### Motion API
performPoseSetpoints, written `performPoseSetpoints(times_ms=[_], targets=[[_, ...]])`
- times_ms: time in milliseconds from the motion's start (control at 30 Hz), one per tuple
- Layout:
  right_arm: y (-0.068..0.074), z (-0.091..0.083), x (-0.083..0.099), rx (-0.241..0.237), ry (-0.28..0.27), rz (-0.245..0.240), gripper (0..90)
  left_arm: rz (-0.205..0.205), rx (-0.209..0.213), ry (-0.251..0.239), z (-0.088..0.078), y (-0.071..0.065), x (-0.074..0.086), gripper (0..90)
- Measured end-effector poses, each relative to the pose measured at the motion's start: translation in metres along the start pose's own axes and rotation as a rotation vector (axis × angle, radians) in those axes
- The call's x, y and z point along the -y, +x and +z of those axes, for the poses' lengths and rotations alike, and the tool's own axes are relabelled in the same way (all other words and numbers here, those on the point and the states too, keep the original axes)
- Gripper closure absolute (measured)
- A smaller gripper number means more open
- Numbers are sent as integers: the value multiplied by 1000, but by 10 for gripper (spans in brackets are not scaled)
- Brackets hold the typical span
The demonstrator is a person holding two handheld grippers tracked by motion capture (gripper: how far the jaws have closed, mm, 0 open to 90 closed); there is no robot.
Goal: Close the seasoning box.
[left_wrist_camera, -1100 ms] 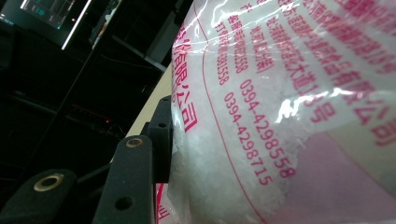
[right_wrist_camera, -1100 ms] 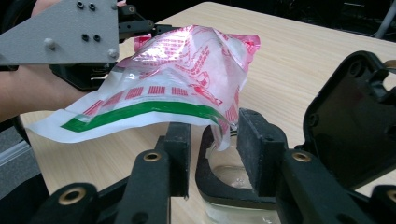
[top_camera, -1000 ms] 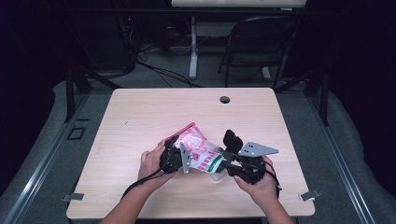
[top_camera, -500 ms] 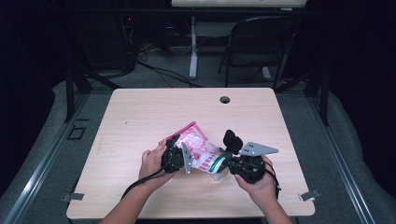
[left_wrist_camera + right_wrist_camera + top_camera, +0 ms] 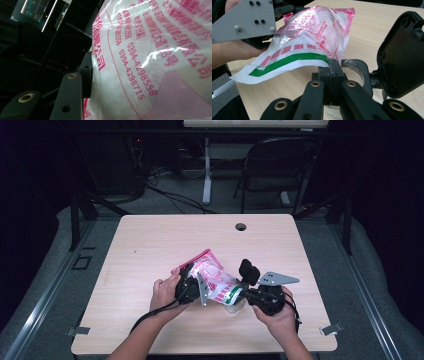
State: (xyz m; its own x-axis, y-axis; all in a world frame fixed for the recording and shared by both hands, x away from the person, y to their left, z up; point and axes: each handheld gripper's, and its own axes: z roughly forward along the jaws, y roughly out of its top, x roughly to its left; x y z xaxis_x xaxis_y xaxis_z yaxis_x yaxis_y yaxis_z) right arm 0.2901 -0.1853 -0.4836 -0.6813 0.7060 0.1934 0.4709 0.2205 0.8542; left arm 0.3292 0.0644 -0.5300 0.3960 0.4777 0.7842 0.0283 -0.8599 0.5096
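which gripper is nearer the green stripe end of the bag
Right. The right gripper has just closed its jaws on the bag right at its green stripe; the left gripper clamps the bag's fuller part, farther from that stripe.

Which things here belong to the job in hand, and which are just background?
In the job: plastic bag, left gripper, right gripper shut on the bag's green-striped edge, clear jar beneath.

Background: table, chair.
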Motion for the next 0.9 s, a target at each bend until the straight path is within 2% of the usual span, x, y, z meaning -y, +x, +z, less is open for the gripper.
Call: performPoseSetpoints(times_ms=[167, 233, 400, 433, 467, 900], targets=[[-1, 2, 1, -2, 7, 4, 900, 22, -5, 11, 0, -1, 0, 592], [-2, 2, 2, -2, 14, 2, 900, 14, -11, 3, 1, -2, 1, 592], [-3, 3, 4, -5, 21, 7, 900, 26, -22, 6, 1, -3, 0, 592], [-3, 4, 4, -6, 15, 13, 900, 50, -26, 20, 0, -2, 0, 593], [-3, 3, 4, -4, 21, 11, 900, 42, -27, 14, 0, -3, 0, 593], [-4, 6, 7, -7, 25, 6, 900, 56, -45, 14, -1, -4, 0, 593]])
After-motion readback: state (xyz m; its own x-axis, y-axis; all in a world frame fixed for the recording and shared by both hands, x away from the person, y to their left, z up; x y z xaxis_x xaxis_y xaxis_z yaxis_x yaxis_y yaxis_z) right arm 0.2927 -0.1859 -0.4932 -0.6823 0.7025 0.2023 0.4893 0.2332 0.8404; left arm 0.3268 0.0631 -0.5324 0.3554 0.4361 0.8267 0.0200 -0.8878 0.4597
